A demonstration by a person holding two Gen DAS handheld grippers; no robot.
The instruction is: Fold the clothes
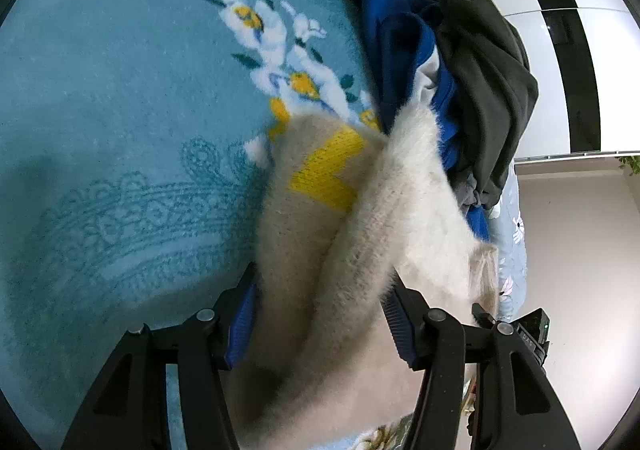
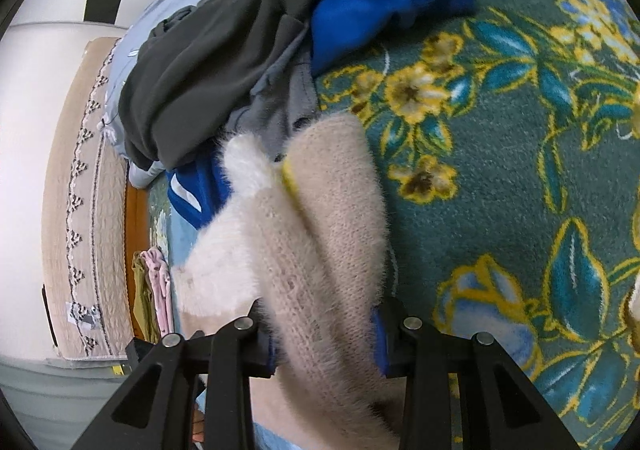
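A fluffy cream sweater (image 1: 320,218) with a yellow knitted patch is bunched between the blue-padded fingers of my left gripper (image 1: 320,314), which is shut on it above a light-blue flowered blanket (image 1: 120,90). The same cream sweater (image 2: 320,234) fills my right gripper (image 2: 326,334), which is shut on it above a dark-green flowered blanket (image 2: 500,170). The sweater hangs in thick folds and hides both grippers' fingertips.
A heap of clothes lies past the sweater: a royal-blue garment (image 1: 400,46) (image 2: 384,6) and a dark olive-grey one (image 1: 484,82) (image 2: 208,62) on top. The bed's edge, a beige quilted mat (image 2: 76,190) and white wall lie beyond.
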